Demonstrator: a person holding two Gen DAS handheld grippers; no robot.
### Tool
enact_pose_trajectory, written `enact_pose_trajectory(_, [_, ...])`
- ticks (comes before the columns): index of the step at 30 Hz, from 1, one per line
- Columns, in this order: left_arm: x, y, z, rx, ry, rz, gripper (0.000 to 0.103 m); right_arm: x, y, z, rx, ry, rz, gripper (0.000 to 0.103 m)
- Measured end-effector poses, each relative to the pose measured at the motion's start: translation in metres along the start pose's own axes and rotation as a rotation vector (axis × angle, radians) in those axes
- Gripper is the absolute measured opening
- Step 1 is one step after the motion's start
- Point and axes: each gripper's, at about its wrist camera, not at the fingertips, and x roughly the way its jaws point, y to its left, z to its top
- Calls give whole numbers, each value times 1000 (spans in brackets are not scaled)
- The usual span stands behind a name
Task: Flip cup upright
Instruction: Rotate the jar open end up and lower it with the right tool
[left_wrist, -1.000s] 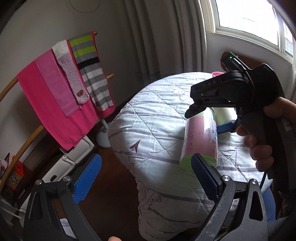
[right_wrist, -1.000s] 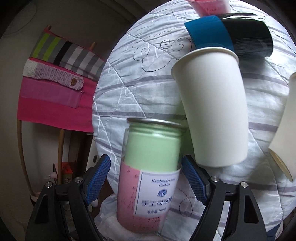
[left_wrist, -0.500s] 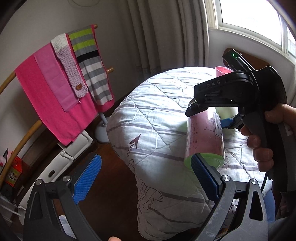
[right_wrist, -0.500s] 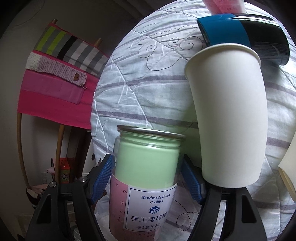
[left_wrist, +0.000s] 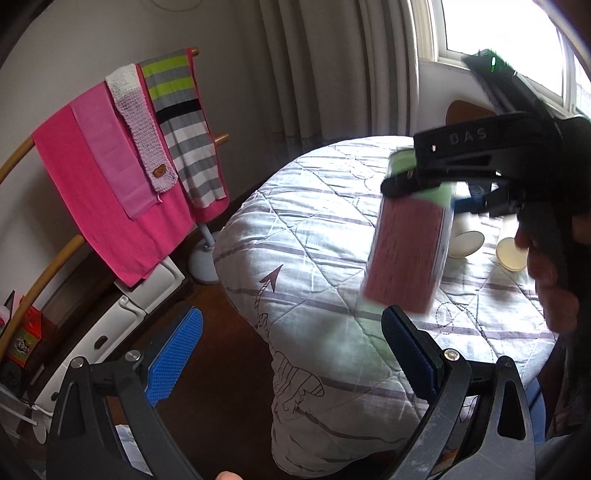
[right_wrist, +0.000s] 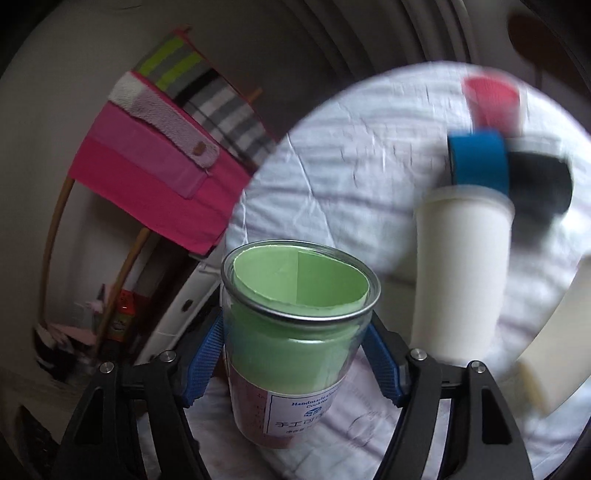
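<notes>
My right gripper (right_wrist: 295, 362) is shut on a clear cup (right_wrist: 295, 339) with a green and pink paper liner and a white label. The cup's open mouth now faces up and towards the camera. In the left wrist view the same cup (left_wrist: 406, 254) hangs tilted and blurred above the quilted table (left_wrist: 314, 229), held by the black right gripper (left_wrist: 469, 162). My left gripper (left_wrist: 291, 354) is open and empty, low off the table's near left edge.
White paper cups (right_wrist: 458, 273) lie on their sides on the quilt (right_wrist: 332, 166), with a blue-and-black cup (right_wrist: 509, 173) and a pink cup (right_wrist: 495, 99) behind. A rack of pink and striped towels (left_wrist: 122, 155) stands left of the table. Curtains and a window are behind.
The right gripper has lifted the cup off the quilt and turned it, so its open mouth now shows. The left gripper has stayed open and hardly moved.
</notes>
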Motion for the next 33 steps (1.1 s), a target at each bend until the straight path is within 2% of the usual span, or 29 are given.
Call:
enact_pose_trajectory(7, [3, -5, 1, -4, 1, -21, 99, -3, 27, 12, -299, -169, -166, 72])
enact_pose_trajectory(10, [3, -7, 1, 0, 1, -25, 99, 1, 33, 4, -396, -210, -249, 72])
enact_pose_trajectory(13, [2, -8, 1, 0, 1, -33, 99, -3, 38, -3, -456, -229, -292, 72])
enact_pose_trajectory(20, [6, -11, 2, -5, 11, -45, 99, -28, 40, -18, -523, -213, -301, 72])
enact_pose_trajectory(24, [5, -14, 2, 2, 10, -58, 99, -24, 40, -30, -574, -170, -297, 72])
enact_pose_trajectory(33, [3, -18, 1, 2, 11, -73, 99, -23, 42, -49, -649, -173, -301, 73])
